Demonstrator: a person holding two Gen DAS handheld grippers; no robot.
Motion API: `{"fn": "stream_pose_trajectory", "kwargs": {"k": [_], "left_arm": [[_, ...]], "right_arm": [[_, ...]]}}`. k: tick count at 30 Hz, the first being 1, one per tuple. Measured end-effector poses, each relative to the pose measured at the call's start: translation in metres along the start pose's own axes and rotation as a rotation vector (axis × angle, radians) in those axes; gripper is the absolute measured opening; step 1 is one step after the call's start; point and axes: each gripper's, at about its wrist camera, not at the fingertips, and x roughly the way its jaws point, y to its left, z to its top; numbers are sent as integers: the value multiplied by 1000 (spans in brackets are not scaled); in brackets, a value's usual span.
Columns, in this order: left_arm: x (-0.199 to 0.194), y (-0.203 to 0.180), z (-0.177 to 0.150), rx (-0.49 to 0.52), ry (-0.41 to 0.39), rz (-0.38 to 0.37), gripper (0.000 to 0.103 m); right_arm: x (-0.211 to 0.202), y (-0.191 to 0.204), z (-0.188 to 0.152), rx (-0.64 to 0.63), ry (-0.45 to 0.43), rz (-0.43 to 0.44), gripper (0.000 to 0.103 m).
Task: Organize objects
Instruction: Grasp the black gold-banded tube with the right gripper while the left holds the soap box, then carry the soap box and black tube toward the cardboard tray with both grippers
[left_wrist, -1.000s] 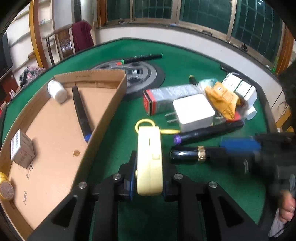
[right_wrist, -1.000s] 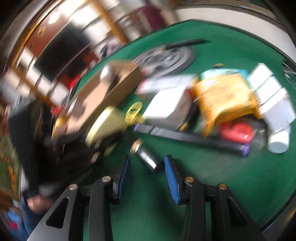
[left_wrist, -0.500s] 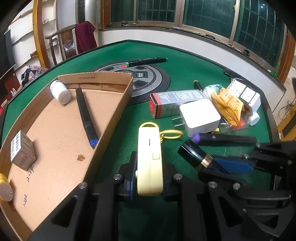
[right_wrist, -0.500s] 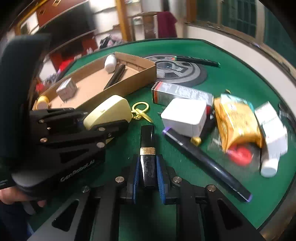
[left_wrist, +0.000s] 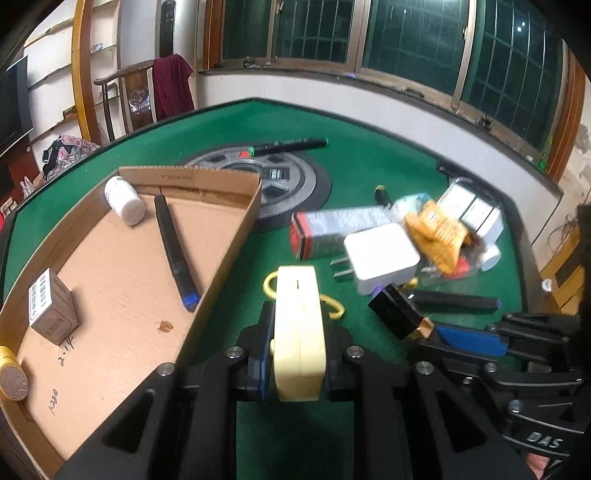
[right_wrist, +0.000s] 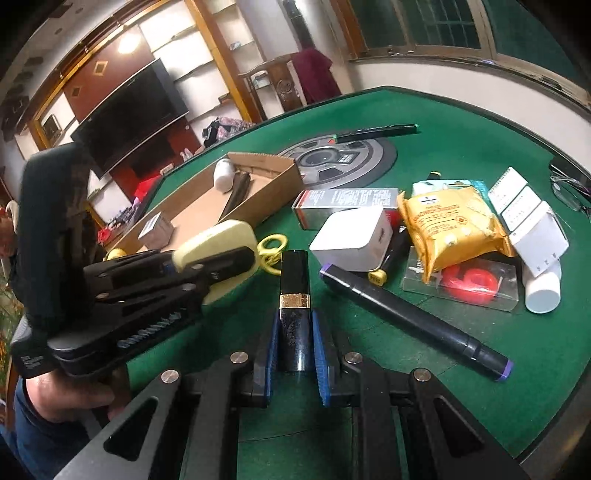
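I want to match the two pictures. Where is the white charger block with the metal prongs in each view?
Left wrist view: the white charger block lies right of centre, prongs pointing left.
Right wrist view: the same block sits just above centre, right of the black tube.
Shared landmark: the grey box with a red end, directly behind the block in both.

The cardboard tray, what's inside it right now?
Inside the cardboard tray: a white bottle, a black marker, a small box and a gold-rimmed round thing at the edge. The gripper hides its near corner.
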Motion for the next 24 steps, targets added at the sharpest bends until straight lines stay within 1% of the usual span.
{"fn": "stream_pose_trajectory", "kwargs": {"k": [5, 11, 16, 18, 24], "left_arm": [[-19, 0, 7, -13, -67, -17, 19], [-38, 5, 15, -38, -124, -46, 19], [-50, 14, 18, -64, -167, -45, 19], [-50, 17, 19, -74, -170, -40, 19], [-46, 15, 17, -63, -164, -28, 19]], "right_arm": [[-3, -7, 1, 33, -12, 6, 19], [-6, -9, 0, 65, -28, -31, 19], [-8, -9, 0, 79, -39, -42, 19], [-9, -8, 0, 67, -47, -58, 19], [-5, 0, 2, 24, -40, -53, 19]]}}
